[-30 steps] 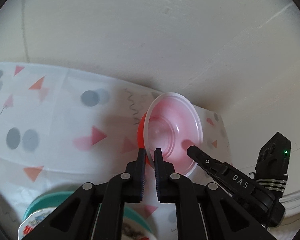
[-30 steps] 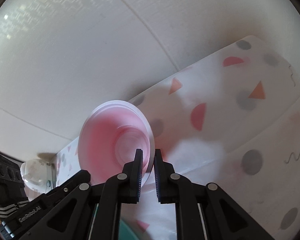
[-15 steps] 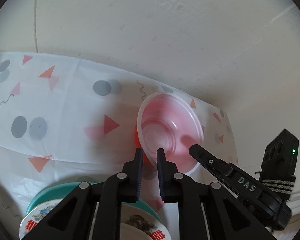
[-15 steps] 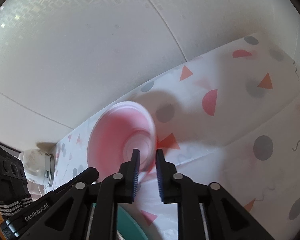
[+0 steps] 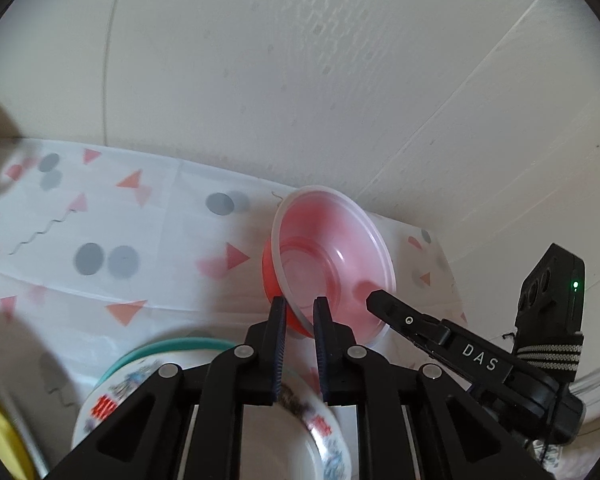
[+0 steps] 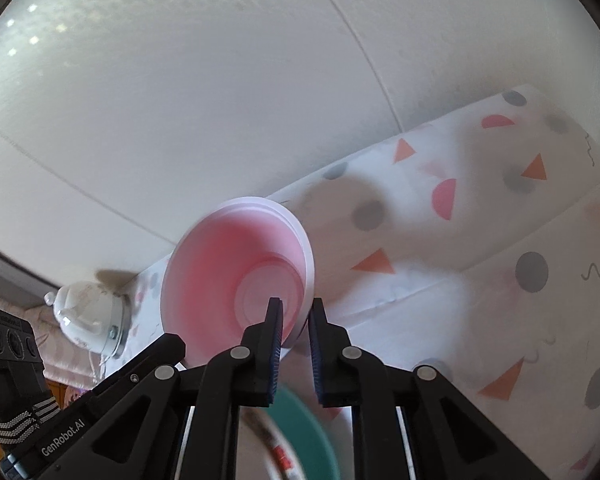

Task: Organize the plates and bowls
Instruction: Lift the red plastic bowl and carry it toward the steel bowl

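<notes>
As we look from nearest outward, patterned bowl (image 5: 204,420) on teal plate (image 5: 172,347) sits right under left hand-held gripper (image 5: 300,312). Both our hand-held grippers clamp rim of one red bowl (image 5: 332,264), held tilted on edge above desk: left grips near rim, right hand-held gripper (image 6: 296,314) grips opposite side. Beyond, we see patterned cloth (image 5: 100,240) on desk, then white wall (image 5: 300,80). White lamp-like object (image 6: 88,316) visible far left in right wrist view.

I see a translucent bowl (image 5: 332,264), red-tinted with a pale rim, tipped on edge with its opening facing me. At seven o'clock of it sits a white patterned bowl (image 5: 324,432) nested in a teal-rimmed one (image 5: 172,346).
</notes>
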{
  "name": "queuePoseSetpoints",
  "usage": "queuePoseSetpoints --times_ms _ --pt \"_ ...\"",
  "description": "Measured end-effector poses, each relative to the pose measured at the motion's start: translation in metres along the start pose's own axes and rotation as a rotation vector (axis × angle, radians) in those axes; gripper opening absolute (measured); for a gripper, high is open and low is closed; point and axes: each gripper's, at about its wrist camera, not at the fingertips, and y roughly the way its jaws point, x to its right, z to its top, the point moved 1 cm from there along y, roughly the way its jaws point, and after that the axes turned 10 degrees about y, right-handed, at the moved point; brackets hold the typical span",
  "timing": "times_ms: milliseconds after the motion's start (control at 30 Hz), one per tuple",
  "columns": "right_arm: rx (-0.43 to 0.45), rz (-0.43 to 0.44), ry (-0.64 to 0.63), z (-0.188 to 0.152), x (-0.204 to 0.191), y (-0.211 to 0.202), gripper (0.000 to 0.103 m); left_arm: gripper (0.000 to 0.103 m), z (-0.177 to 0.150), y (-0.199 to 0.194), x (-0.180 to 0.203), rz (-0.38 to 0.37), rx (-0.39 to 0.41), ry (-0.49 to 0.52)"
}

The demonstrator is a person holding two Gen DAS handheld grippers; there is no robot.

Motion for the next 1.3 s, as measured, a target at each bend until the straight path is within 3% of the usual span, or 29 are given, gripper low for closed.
queuePoseSetpoints --times_ms 333,700,1300 --pt "-0.021 0.057 -0.065 -0.031 -0.028 -0.007 0.012 0.014 -0.026 -0.053 -0.008 0.074 0.089 0.035" --pt "-0.041 0.096 -0.125 -0.065 -0.049 -0.014 0.012 0.014 -0.057 -0.099 -0.017 0.098 0.146 0.028" --pt "-0.084 0.144 -0.198 -0.114 -0.075 -0.018 0.012 0.014 -0.101 -0.139 -0.039 0.129 0.179 -0.018"
